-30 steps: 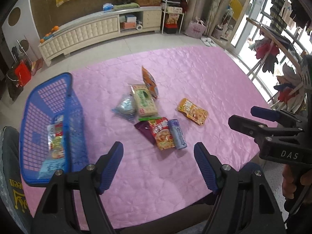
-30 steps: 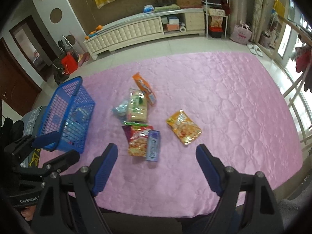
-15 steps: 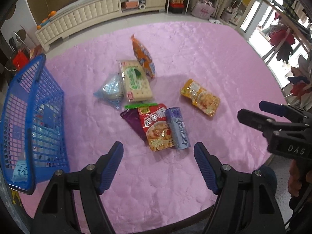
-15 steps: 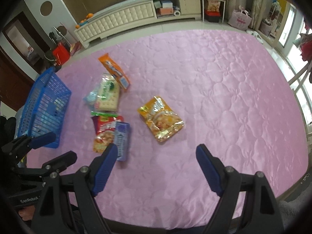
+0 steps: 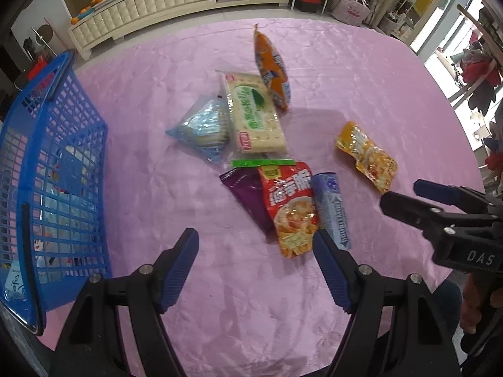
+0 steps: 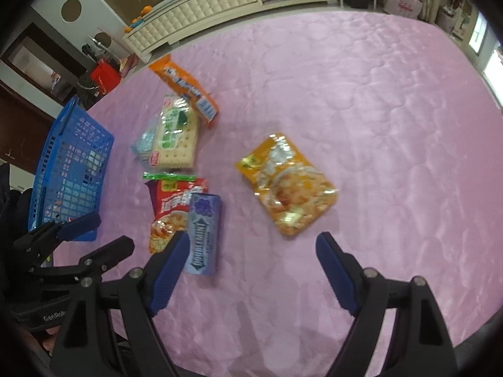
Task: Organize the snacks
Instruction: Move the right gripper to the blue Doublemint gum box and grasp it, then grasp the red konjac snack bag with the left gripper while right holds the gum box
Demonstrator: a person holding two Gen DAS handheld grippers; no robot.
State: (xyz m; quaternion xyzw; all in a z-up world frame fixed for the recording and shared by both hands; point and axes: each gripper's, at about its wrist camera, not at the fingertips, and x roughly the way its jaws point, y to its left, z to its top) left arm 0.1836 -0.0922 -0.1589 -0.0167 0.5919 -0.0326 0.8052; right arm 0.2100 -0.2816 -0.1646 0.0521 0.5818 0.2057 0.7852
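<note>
Both hand-held grippers hover wide open and empty above a pink table [image 5: 361, 72]. The right hand-held gripper [image 6: 251, 267] nears a yellow snack pouch [image 6: 287, 185] mid-table; best lowered straddling its narrow width. The blue basket [image 5: 59, 144] sits at the left edge.

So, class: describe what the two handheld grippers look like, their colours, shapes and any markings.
Both the left gripper and the right gripper have black angular plastic frames with silver screws and ribbed blue finger pads. The right one's side reads "DAS"; the left one's reads "GenRob", cut off.
</note>
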